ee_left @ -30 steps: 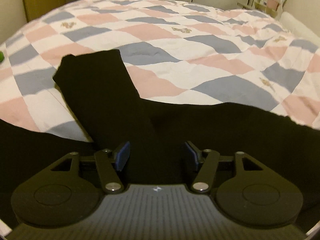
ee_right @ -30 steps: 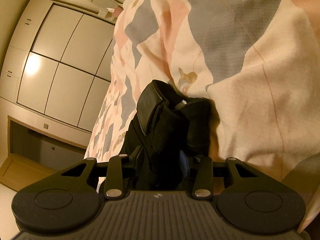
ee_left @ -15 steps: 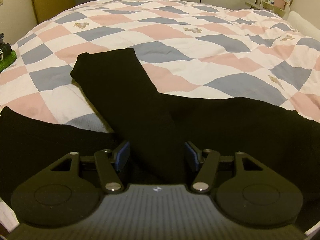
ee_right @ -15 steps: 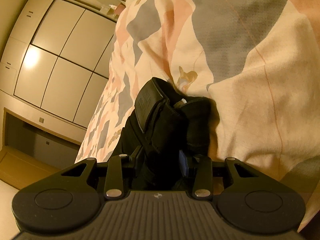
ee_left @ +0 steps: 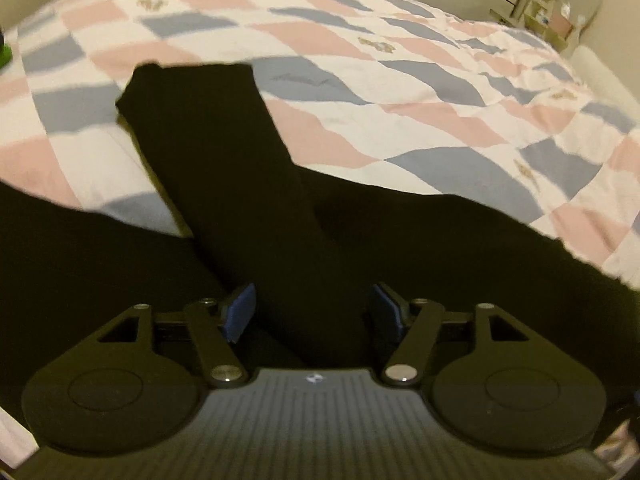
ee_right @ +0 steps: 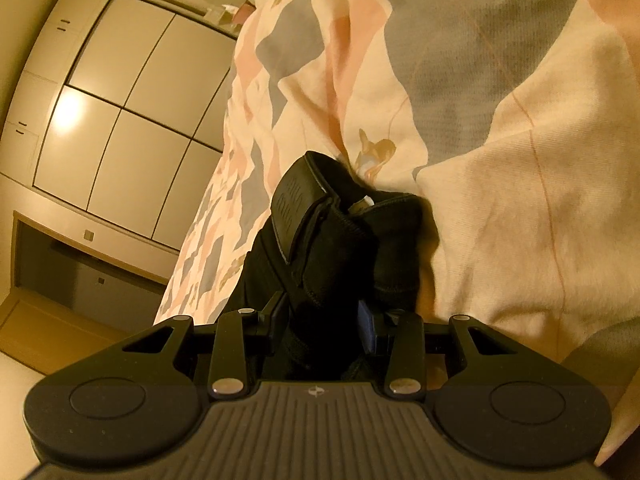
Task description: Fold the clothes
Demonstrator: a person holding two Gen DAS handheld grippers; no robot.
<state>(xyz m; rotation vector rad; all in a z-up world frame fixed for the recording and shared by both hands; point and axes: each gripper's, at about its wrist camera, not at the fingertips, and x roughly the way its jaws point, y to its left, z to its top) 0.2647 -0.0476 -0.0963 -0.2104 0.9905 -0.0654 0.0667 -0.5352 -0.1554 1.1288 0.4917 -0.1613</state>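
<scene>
The right gripper [ee_right: 324,320] clamps the bunched waistband [ee_right: 304,208] as an anchor (left gripper [ee_left: 312,308] jaws just opening, apart over the trouser leg [ee_left: 224,168]).

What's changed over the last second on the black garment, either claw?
Left claw has just been opening, jaws wider around the black trouser leg, pads not pressing it. Right claw stays shut on the bunched black waistband. Checked quilt unchanged.
</scene>
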